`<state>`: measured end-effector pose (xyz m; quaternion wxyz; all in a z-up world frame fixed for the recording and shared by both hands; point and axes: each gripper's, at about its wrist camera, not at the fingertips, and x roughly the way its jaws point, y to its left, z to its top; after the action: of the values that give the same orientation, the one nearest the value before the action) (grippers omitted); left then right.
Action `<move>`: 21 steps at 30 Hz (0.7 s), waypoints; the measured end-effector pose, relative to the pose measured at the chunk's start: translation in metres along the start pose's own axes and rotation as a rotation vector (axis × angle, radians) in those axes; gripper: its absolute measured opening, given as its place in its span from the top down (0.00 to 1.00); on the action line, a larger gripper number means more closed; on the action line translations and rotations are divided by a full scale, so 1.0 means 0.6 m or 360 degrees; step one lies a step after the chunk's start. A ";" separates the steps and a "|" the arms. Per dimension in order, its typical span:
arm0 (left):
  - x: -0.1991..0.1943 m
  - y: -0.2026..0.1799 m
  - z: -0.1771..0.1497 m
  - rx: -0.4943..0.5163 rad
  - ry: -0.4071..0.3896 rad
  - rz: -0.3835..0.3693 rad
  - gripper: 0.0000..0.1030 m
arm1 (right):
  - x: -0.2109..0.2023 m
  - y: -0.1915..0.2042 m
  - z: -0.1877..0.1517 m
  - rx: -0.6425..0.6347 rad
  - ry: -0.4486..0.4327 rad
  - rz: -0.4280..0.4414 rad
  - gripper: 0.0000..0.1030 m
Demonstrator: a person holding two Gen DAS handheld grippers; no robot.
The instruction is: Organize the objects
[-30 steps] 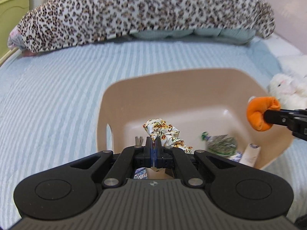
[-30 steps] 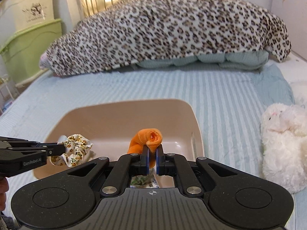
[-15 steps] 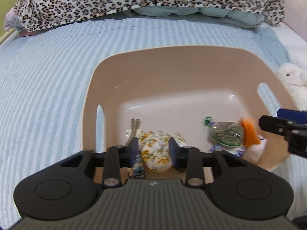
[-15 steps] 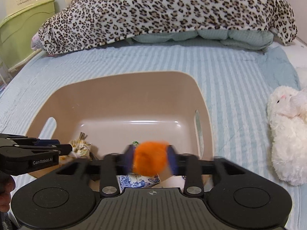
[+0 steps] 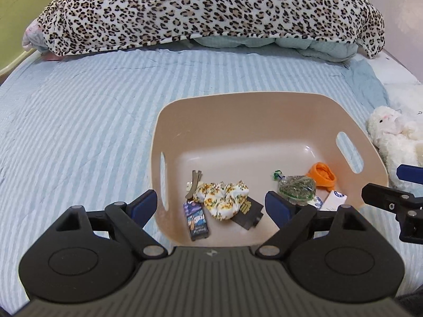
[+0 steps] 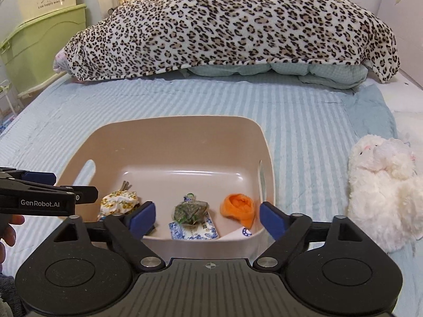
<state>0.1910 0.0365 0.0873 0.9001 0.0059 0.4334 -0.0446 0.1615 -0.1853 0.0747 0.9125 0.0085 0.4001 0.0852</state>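
A beige plastic basket point(image 5: 238, 111) point(image 6: 164, 132) sits on the striped bed. Inside lie a floral scrunchie point(image 5: 223, 196) point(image 6: 119, 200), an orange rolled sock point(image 5: 321, 174) point(image 6: 238, 206), a green bag of herbs point(image 5: 297, 187) point(image 6: 190, 210), a hair clip point(image 5: 194, 183), a small dark box point(image 5: 197, 220) and a blue-white packet point(image 6: 194, 229). My left gripper point(image 5: 211, 206) is open and empty above the basket's near left side. My right gripper point(image 6: 207, 218) is open and empty above the basket's near right side.
A white plush toy point(image 5: 394, 134) point(image 6: 380, 177) lies on the bed right of the basket. A leopard-print blanket point(image 5: 211, 10) point(image 6: 232, 26) is piled at the far end. A green storage bin point(image 6: 39, 50) stands at the left beyond the bed.
Both grippers opened. The left one dropped the floral scrunchie and the right one dropped the orange sock into the basket. Both grippers have since pulled back and up.
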 end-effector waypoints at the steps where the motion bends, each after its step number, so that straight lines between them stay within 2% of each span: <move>1: -0.007 0.002 -0.004 -0.0003 -0.0006 -0.0003 0.14 | -0.007 0.002 -0.002 -0.0001 -0.0006 -0.0001 0.14; 10: -0.068 0.010 -0.042 -0.0035 -0.0044 -0.0035 0.14 | -0.064 0.018 -0.029 -0.0004 -0.0017 -0.0021 0.12; 15: -0.096 0.017 -0.068 -0.0035 -0.0057 -0.0005 0.14 | -0.092 0.034 -0.050 -0.0023 -0.0019 -0.0024 0.12; 21: -0.128 0.033 -0.096 -0.0044 -0.0050 -0.0043 0.14 | -0.123 0.050 -0.075 -0.0012 -0.0046 0.0004 0.11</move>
<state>0.1002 0.0649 0.1106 0.9061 -0.0132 0.4199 -0.0506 0.0749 -0.1700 0.1006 0.9181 0.0067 0.3864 0.0879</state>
